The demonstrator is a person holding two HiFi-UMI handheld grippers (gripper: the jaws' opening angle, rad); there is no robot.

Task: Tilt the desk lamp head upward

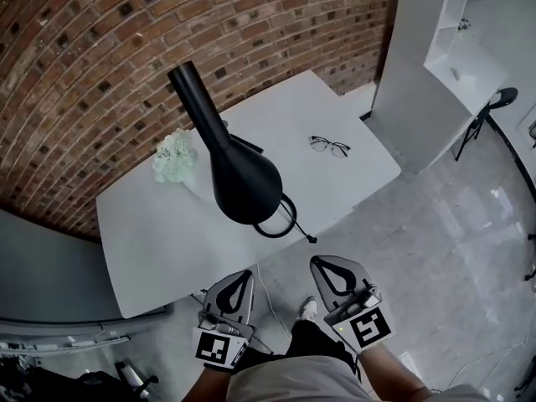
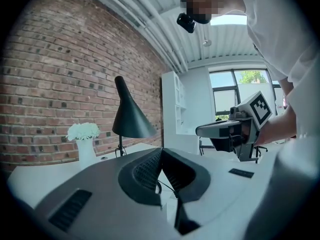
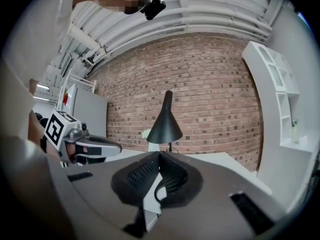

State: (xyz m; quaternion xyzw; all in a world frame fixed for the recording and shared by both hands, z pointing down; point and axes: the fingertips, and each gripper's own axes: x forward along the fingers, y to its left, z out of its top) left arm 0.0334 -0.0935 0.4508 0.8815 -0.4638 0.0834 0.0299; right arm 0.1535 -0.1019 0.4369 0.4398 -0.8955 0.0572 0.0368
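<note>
Left gripper (image 1: 244, 276), right gripper (image 1: 319, 263): grey moulded shells, ribbed black pads, tips pressed together, nothing between. Both held low, side by side, short of smooth white table (image 1: 360, 174). Desk lamp (image 1: 243, 182) stands mid-table: matte black cone head, mouth down.

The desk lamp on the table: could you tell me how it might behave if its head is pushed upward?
The desk lamp looks top-heavy: a big cone head over a thin stem and open ring base, so a hard push may tip it. That smooth tapering head probably slips in a claw. The base might slide on the table.
</note>
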